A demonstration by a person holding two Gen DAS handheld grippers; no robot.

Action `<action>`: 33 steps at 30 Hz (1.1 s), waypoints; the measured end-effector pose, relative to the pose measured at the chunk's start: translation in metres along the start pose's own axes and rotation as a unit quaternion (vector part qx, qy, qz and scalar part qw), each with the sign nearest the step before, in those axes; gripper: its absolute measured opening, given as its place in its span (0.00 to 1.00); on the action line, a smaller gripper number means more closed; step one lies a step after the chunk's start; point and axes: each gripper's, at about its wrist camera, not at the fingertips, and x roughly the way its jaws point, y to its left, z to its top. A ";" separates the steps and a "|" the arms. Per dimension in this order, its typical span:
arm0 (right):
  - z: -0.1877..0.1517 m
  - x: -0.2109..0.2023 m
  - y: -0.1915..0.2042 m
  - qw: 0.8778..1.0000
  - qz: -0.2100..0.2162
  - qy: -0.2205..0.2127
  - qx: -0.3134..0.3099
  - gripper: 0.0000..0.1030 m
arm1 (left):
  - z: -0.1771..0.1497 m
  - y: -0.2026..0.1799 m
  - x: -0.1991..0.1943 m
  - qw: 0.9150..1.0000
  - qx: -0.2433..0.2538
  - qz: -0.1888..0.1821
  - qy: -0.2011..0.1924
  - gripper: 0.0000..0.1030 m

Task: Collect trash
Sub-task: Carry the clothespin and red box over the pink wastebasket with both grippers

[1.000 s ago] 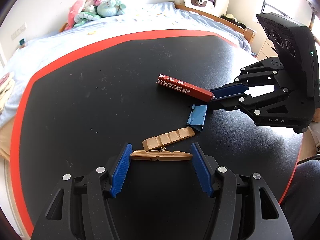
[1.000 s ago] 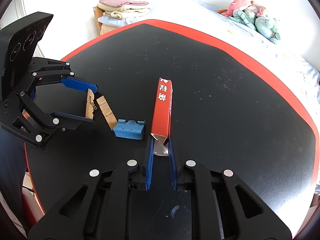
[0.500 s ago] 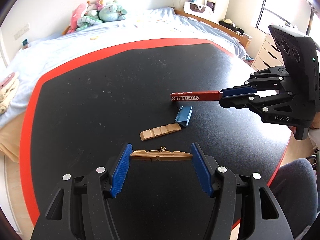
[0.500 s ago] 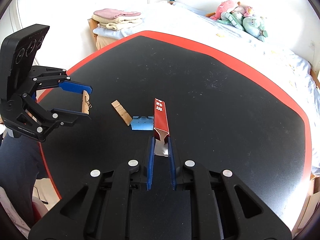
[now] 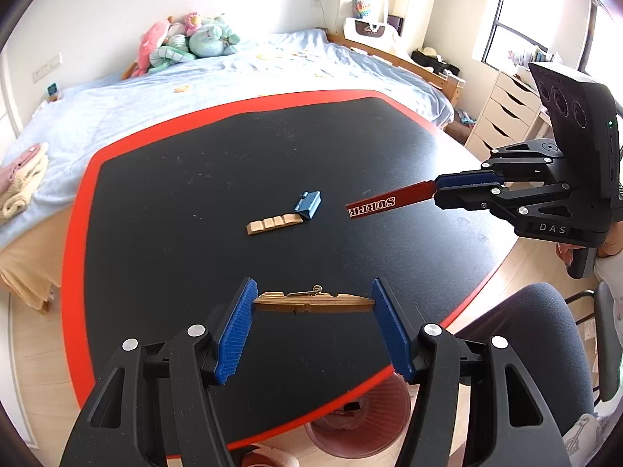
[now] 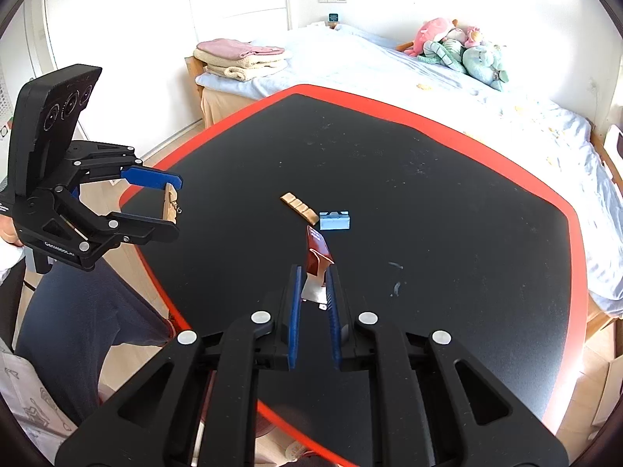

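My left gripper (image 5: 313, 303) is shut on a wooden clothespin half with a wire spring (image 5: 313, 300), held lengthwise between its pads above the table's near edge; it also shows in the right wrist view (image 6: 171, 206). My right gripper (image 6: 313, 292) is shut on the end of a long red box (image 6: 317, 251), held in the air over the table; the box reads "SURPR" in the left wrist view (image 5: 389, 204). A second wooden clothespin half (image 5: 274, 223) and a small blue plastic piece (image 5: 308, 204) lie on the black table (image 5: 233, 155).
A pink bin (image 5: 362, 416) stands on the floor under the table's near edge. The table has a red rim (image 6: 389, 101). A bed with plush toys (image 5: 187, 41) lies behind it. A person's dark-trousered leg (image 5: 537, 334) is at the right.
Both grippers have lifted and pulled back from the table centre, each carrying its item. The red box has left the table surface and the clothespin half rose with the left gripper.
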 end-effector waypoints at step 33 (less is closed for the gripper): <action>-0.088 -0.070 0.097 0.998 0.065 0.010 0.013 0.11 | -0.085 -0.061 -0.049 0.999 0.012 -0.046 0.026 0.57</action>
